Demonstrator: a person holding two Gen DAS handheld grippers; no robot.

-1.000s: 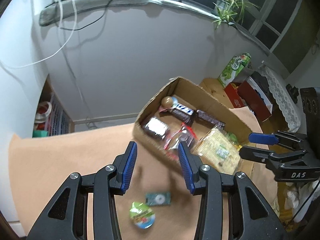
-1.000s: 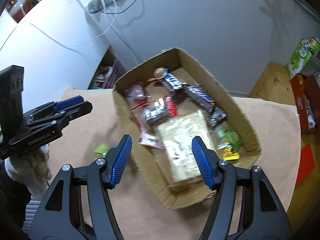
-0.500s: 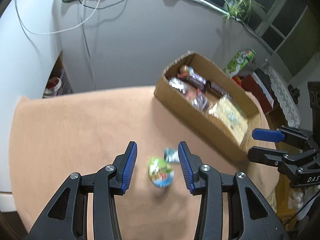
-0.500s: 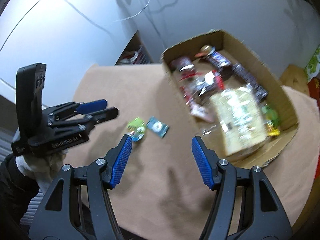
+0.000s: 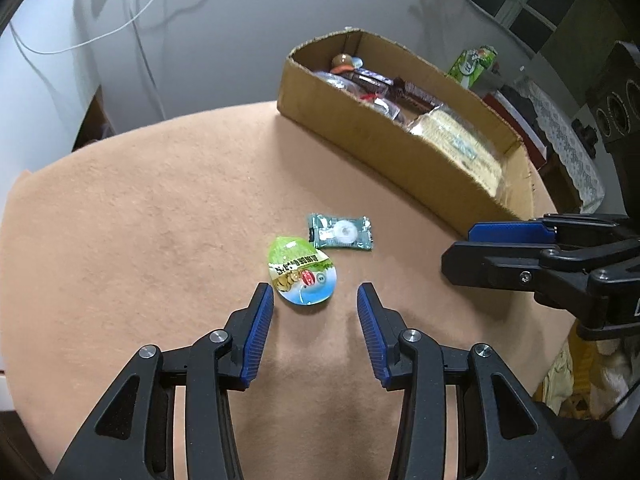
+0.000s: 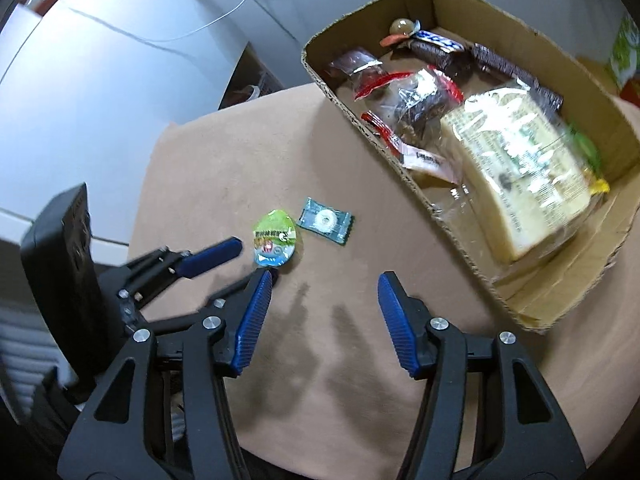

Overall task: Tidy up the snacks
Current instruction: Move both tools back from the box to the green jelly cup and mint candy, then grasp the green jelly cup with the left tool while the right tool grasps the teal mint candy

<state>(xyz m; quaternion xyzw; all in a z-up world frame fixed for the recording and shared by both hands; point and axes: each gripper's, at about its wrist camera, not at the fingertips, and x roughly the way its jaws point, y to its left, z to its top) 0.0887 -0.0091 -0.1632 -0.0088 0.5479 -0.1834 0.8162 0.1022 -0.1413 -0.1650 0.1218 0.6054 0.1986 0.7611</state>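
A green and blue jelly cup lies lid-up on the tan table cloth, with a small teal candy wrapper just beyond it. Both also show in the right wrist view, the cup and the wrapper. My left gripper is open and empty, its fingertips just short of the cup. My right gripper is open and empty over bare cloth, right of the cup. A cardboard box holds several snacks, among them a large cracker pack and chocolate bars.
The round table's cloth ends at a white wall with hanging cables. A green carton and red boxes stand on a wooden unit behind the box. My right gripper shows at the right of the left wrist view.
Both grippers have pulled back from over the box and come down toward the cloth. The left gripper has closed in on the jelly cup. Both stay open and empty.
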